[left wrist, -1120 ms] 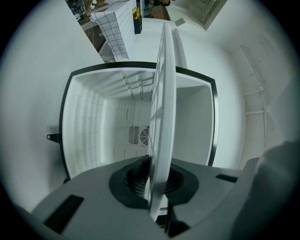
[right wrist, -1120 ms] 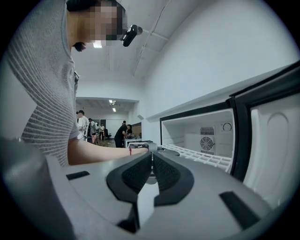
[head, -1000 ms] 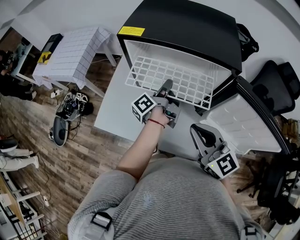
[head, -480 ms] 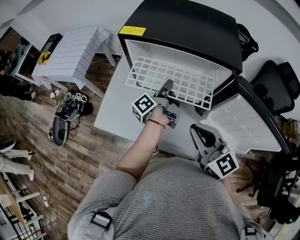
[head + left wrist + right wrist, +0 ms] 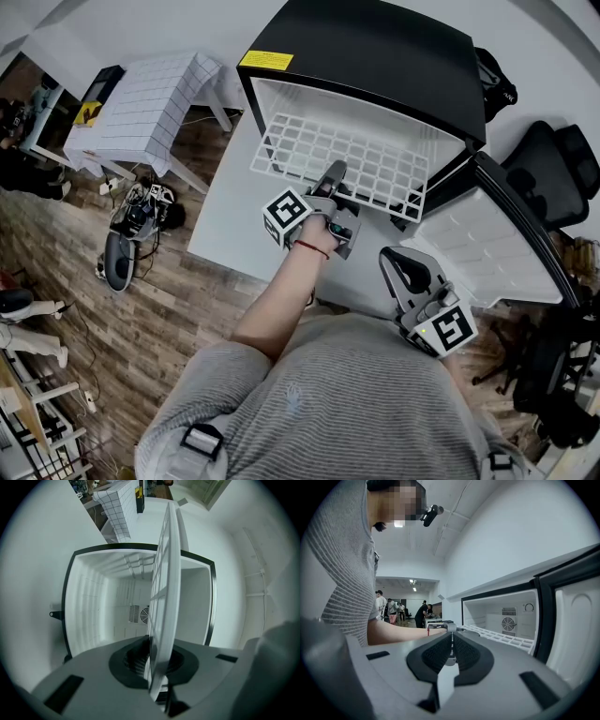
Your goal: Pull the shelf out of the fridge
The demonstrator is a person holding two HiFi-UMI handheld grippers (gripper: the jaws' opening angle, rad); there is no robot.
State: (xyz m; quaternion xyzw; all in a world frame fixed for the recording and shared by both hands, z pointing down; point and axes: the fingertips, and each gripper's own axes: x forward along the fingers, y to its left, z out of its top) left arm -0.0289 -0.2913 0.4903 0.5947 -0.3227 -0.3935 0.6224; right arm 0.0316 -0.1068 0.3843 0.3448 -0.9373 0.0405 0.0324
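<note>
Evidently nothing has shifted; the left hand-held gripper point(image 5: 334, 172) clamps the shelf point(image 5: 319, 150), partly out of the fridge point(image 5: 375, 47); the right hand-held gripper point(image 5: 397, 266) waits closed, empty; the pull seems paused.

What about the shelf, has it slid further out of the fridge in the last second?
No. In the head view the shelf has its front edge at the same spot against the fridge opening as before, with the left gripper shut on it.
</note>
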